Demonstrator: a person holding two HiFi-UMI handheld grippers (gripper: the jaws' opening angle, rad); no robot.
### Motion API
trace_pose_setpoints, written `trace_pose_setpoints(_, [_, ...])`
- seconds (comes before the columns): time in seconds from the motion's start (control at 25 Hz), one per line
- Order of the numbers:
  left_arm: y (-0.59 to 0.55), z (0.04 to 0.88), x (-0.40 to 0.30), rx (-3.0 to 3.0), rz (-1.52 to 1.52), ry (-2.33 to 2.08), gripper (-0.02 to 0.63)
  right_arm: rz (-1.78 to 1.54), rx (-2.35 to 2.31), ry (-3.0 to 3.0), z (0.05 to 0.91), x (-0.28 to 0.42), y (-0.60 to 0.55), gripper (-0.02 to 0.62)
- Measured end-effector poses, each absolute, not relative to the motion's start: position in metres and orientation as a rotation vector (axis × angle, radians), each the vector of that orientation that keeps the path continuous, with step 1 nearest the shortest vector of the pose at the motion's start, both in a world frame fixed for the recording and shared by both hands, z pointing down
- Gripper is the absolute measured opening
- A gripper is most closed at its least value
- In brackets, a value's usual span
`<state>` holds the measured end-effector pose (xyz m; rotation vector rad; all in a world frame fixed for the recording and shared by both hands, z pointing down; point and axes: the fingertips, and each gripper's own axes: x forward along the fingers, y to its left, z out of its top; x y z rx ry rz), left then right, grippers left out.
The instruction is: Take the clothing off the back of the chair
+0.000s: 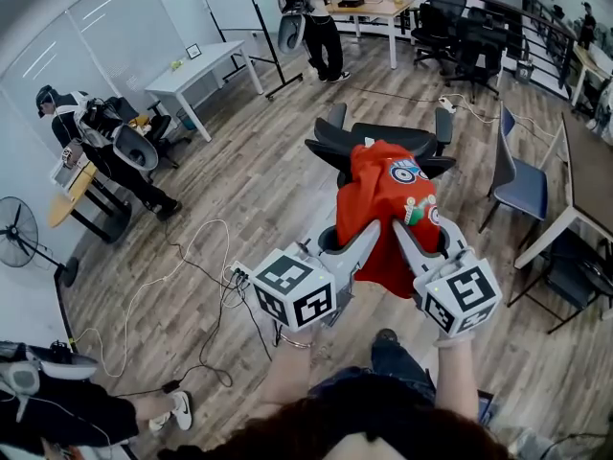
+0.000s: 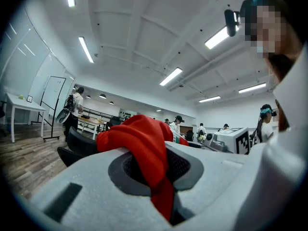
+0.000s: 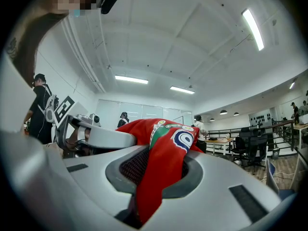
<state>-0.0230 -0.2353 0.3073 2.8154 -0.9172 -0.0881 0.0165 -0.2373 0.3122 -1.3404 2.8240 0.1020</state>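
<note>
While pinched, red garment (image 1: 388, 209) runs lengthwise toward chair (image 1: 393, 137).

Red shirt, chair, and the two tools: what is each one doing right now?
red shirt: bunched, pinched by both tools, hanging between them.
left tool: shut on the red shirt.
right tool: shut on the red shirt.
chair: upright, beyond the red shirt; touching it or not, cannot tell.
</note>
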Motion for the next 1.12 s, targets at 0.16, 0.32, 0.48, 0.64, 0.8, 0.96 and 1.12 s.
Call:
trace_pose_setpoints(0.16, [-0.223,0.307,-0.025,2.821,-0.096,-0.908,0.061,0.109,-1.348,2.819,0.312,0.014,-0.224,0.066])
trace_pose_setpoints(0.32, [-0.212,0.307,-0.03,2.826,-0.099,-0.903,0.061,0.116,-1.357,2.815,0.312,0.009,-0.213,0.066])
trace_pose_setpoints(0.48, [-0.203,0.306,-0.037,2.825,-0.1,-0.899,0.061,0.115,-1.367,2.82,0.311,0.002,-0.205,0.067])
trace_pose_setpoints(0.64, [-0.193,0.306,-0.046,2.818,-0.1,-0.894,0.061,0.107,-1.373,2.825,0.312,-0.007,-0.195,0.066])
trace_pose_setpoints(0.8, [-0.182,0.31,-0.051,2.814,-0.095,-0.896,0.061,0.099,-1.382,2.828,0.316,-0.012,-0.183,0.066])
trace_pose_setpoints(0.96, [-0.172,0.316,-0.057,2.803,-0.09,-0.894,0.061,0.08,-1.391,2.84,0.321,-0.017,-0.173,0.066])
trace_pose_setpoints(1.12, [-0.164,0.32,-0.058,2.804,-0.072,-0.896,0.063,0.066,-1.417,2.844,0.325,-0.018,-0.164,0.066])
